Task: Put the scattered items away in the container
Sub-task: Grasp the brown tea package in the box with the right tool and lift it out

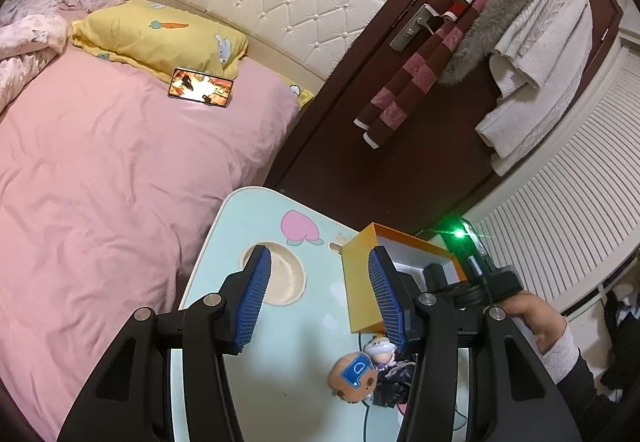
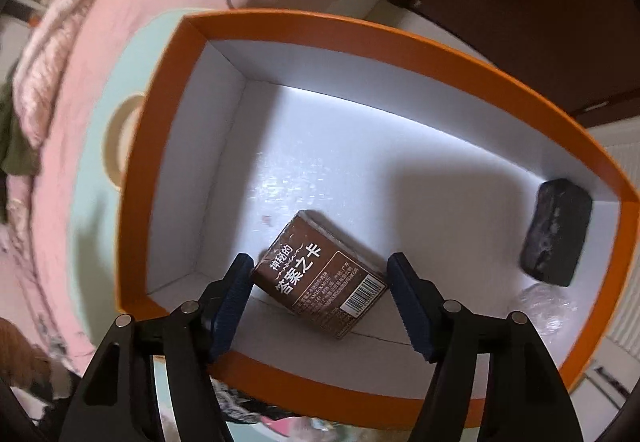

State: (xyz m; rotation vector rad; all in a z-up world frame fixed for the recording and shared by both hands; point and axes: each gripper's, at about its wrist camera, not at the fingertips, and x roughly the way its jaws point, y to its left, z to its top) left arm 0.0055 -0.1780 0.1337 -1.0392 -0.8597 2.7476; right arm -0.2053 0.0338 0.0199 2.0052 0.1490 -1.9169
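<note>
An orange box with a white inside stands on a pale blue lap table; it also shows in the left wrist view. Inside lie a brown card pack, a dark block at the right wall and a clear crumpled wrapper. My right gripper is open over the box, its pads either side of the card pack, apart from it. My left gripper is open and empty above the table. A brown plush keychain and a small doll figure lie in front of the box.
The table stands on a bed with a pink cover, a yellow pillow and a lit phone. A round cup hole is in the table. A dark door with hung clothes stands behind.
</note>
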